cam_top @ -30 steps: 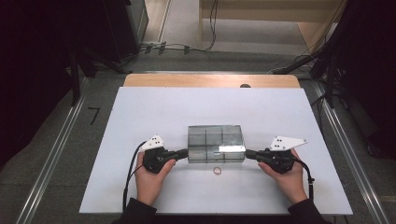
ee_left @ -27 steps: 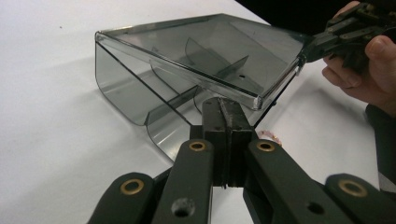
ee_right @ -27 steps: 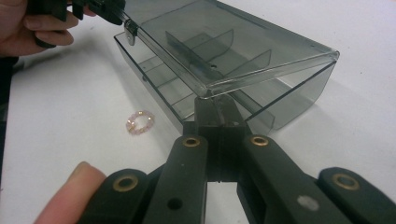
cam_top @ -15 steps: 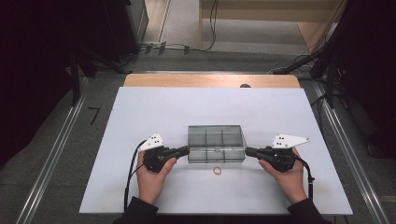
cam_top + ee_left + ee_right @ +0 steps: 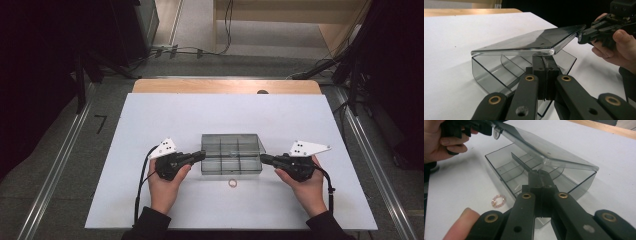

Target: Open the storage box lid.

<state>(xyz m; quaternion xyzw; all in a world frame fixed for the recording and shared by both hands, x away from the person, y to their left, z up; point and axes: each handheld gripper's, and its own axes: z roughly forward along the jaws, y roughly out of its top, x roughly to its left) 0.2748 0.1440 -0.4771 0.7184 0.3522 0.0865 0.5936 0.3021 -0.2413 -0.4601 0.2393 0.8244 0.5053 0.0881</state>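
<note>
Nearest the person's edge of the bench [image 5: 150,200], a small pink bead ring [image 5: 232,183] lies flat on the white top, just in front of the smoky clear box [image 5: 231,162] and apart from it. The box itself sits on the bench, its inside split by dividers into compartments. Its lid [image 5: 232,143] stands partly raised, hinged along the far side of the box and tilted up over the compartments. The left gripper [image 5: 200,156] comes in at the box's left end with its fingers closed all the way, their tips meeting just under the lid's corner. The right gripper [image 5: 263,159] comes in at the box's right end, fingers likewise fully closed, their tips under the lid's near edge there. Beyond the box the white top runs bare to a wooden strip [image 5: 225,86] at the bench's far edge.
</note>
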